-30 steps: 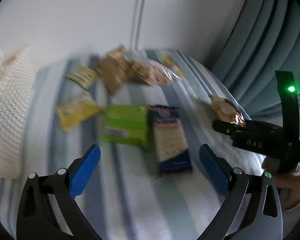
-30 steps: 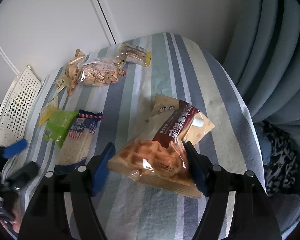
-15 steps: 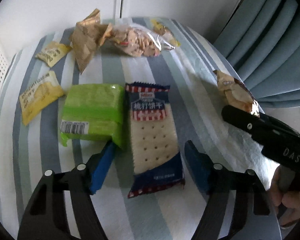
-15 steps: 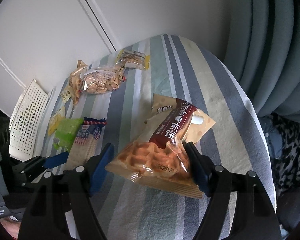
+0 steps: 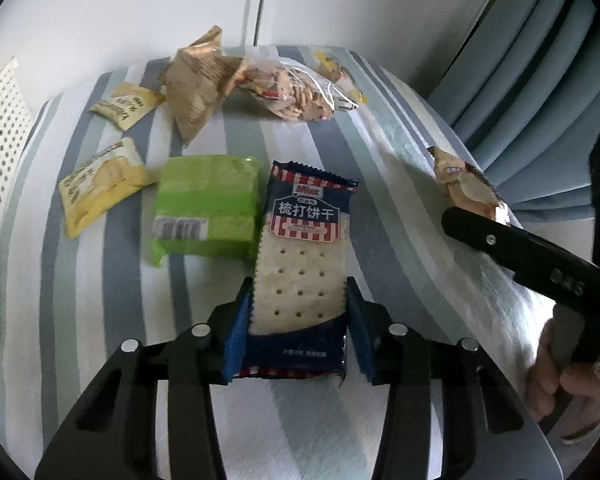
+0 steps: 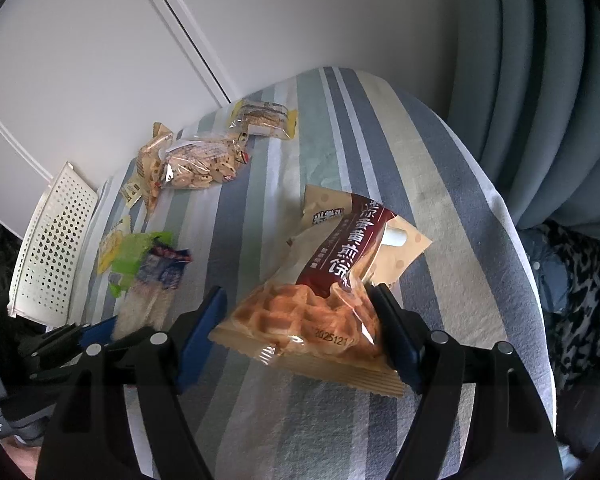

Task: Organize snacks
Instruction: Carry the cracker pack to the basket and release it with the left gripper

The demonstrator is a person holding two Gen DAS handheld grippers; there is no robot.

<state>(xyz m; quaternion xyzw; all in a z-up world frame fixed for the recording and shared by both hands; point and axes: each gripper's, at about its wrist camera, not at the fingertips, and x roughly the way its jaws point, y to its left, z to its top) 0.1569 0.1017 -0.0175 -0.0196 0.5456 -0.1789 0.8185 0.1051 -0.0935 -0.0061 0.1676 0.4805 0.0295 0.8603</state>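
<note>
Gripping the cracker pack [image 5: 300, 264] on the striped table [image 5: 380, 184], left tongs [image 5: 296, 320]; right tongs [image 6: 300, 332] are clamped on the waffle bag [image 6: 320, 300].

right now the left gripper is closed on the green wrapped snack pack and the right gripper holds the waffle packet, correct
Not quite. In the left wrist view the left gripper grips the navy blue soda cracker packet with the red-and-white striped trim, not the green wrapped snack pack, which lies beside it on the striped tablecloth. The right gripper does hold the waffle packet.
</note>
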